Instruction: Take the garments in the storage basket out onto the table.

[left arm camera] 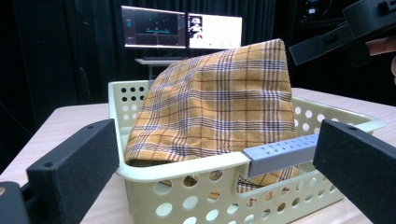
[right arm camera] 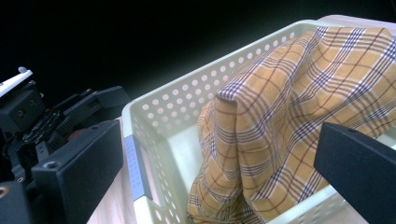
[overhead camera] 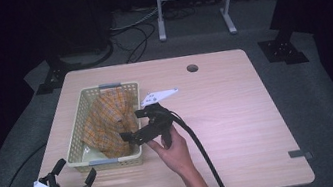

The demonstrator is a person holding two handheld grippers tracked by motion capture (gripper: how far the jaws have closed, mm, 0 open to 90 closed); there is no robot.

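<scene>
Both tongs gape: the right tongs (overhead camera: 127, 130) hover over the plaid cloth (overhead camera: 108, 123), seemingly untouching, in the basket (overhead camera: 74, 148); the left tongs (overhead camera: 74, 172) rest nearby.

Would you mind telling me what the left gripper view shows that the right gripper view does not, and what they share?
Left gripper view alone: two lit monitors behind the table, and the right gripper raised at the cloth's upper right.
Right gripper view alone: the left gripper off beyond the basket's end, against darkness.
Both: the plaid cloth heaped in the pale perforated basket, its grey handle, and that gripper's own jaws standing apart.
</scene>
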